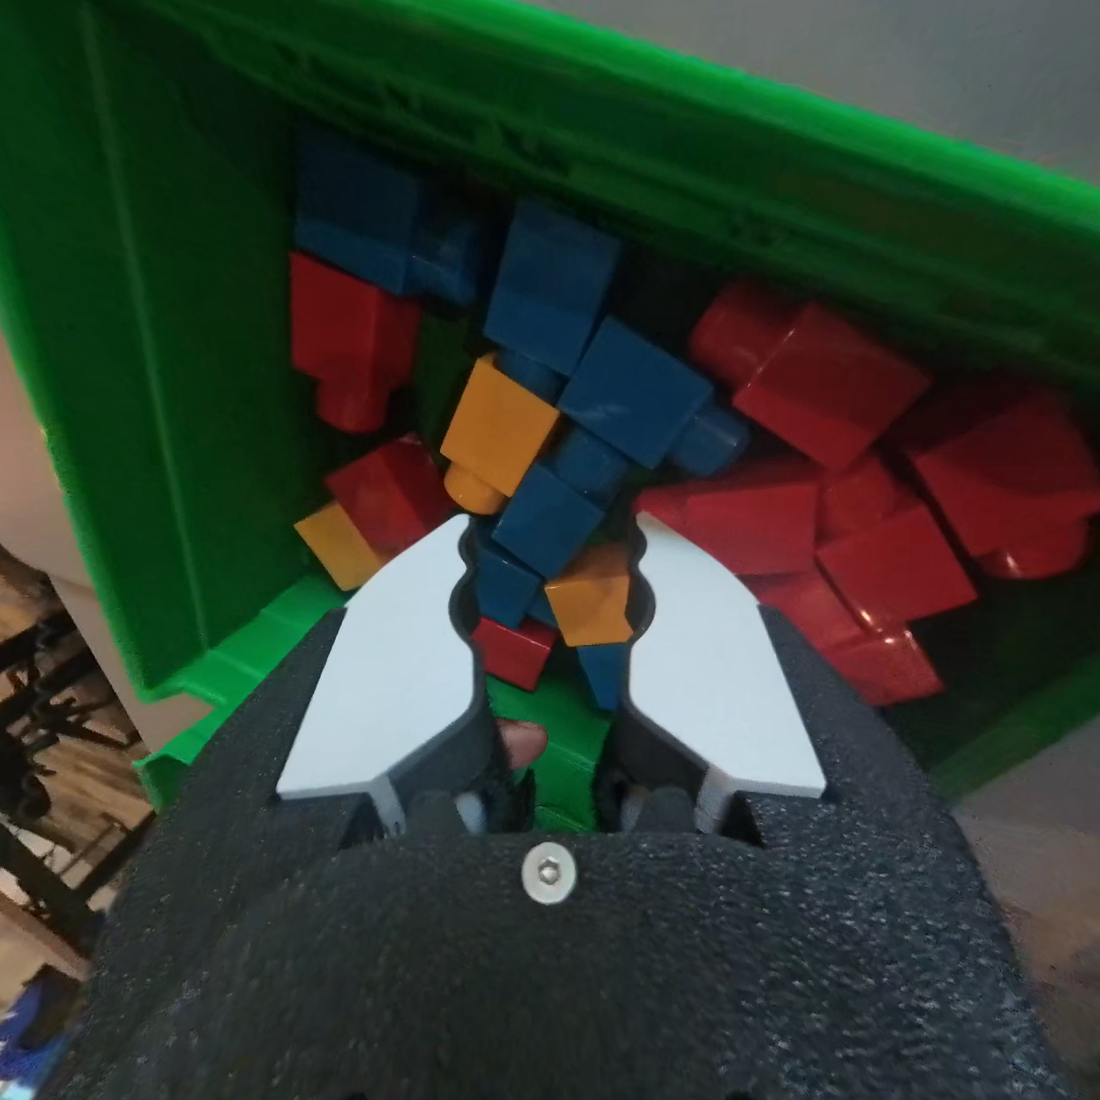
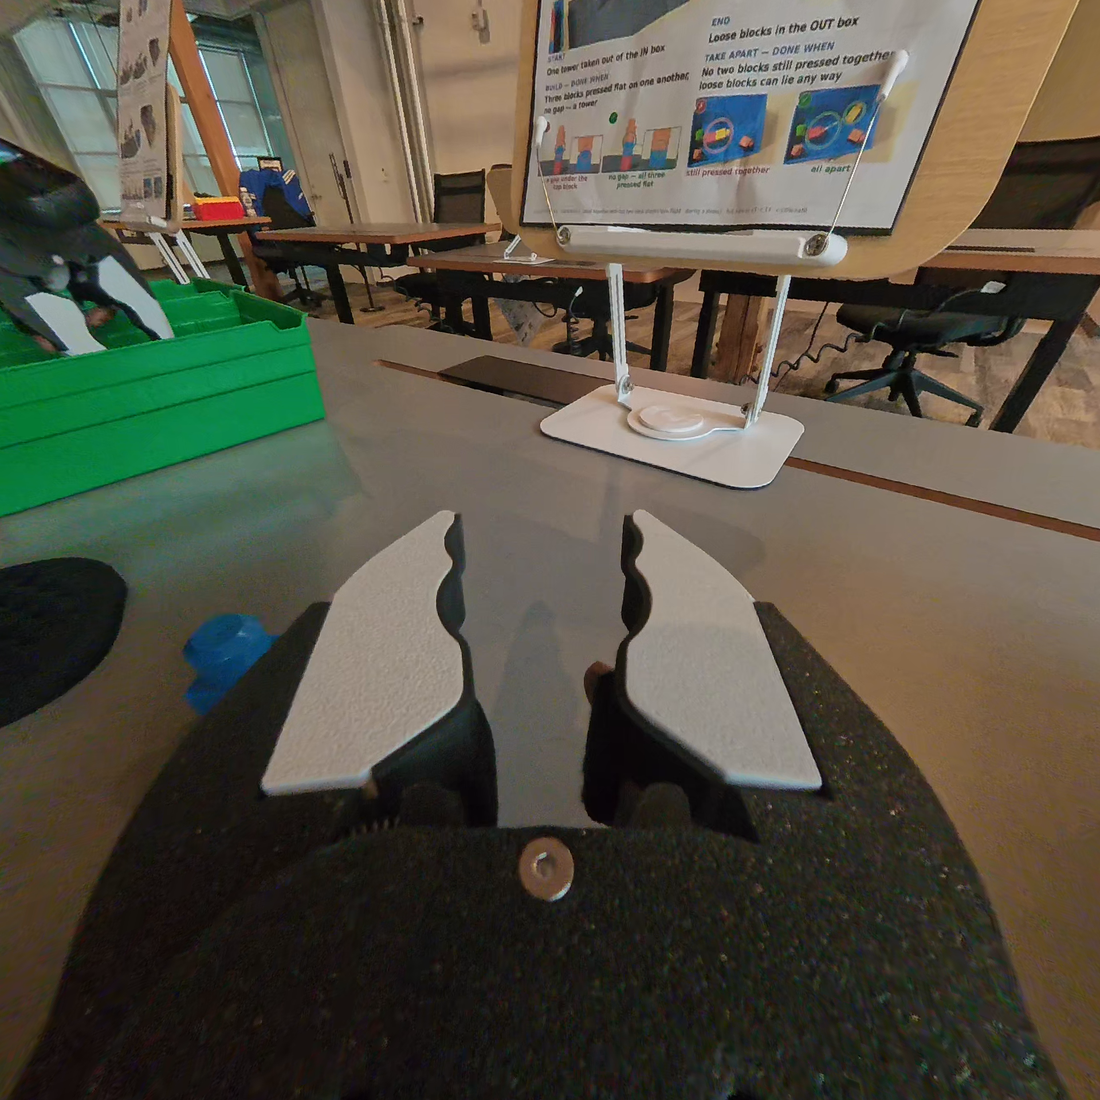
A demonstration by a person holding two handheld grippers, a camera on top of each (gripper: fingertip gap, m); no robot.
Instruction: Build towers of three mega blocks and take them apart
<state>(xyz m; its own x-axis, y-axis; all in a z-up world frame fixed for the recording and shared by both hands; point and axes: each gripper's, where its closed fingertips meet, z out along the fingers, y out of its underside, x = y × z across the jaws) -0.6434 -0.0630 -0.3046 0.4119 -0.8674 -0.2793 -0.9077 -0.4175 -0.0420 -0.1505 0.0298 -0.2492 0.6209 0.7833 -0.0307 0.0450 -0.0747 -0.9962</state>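
In the left wrist view a green bin (image 1: 178,357) holds a heap of red, blue and orange mega blocks, some pressed together. My left gripper (image 1: 550,536) is open and reaches down into the bin. A blue block (image 1: 544,521) and an orange block (image 1: 589,598) lie between its fingers; I cannot tell whether the pads touch them. The right wrist view shows that gripper (image 2: 122,342) inside the bin (image 2: 155,405) at far left. My right gripper (image 2: 541,524) is open and empty, low over the grey table (image 2: 893,595). A loose blue block (image 2: 223,658) lies just left of it.
A round black mat (image 2: 53,631) lies on the table at the left. A white stand (image 2: 672,428) holding an instruction sheet stands ahead of the right gripper. Other desks and office chairs fill the room behind the table. Tip to tip, the grippers are about 50 centimeters apart.
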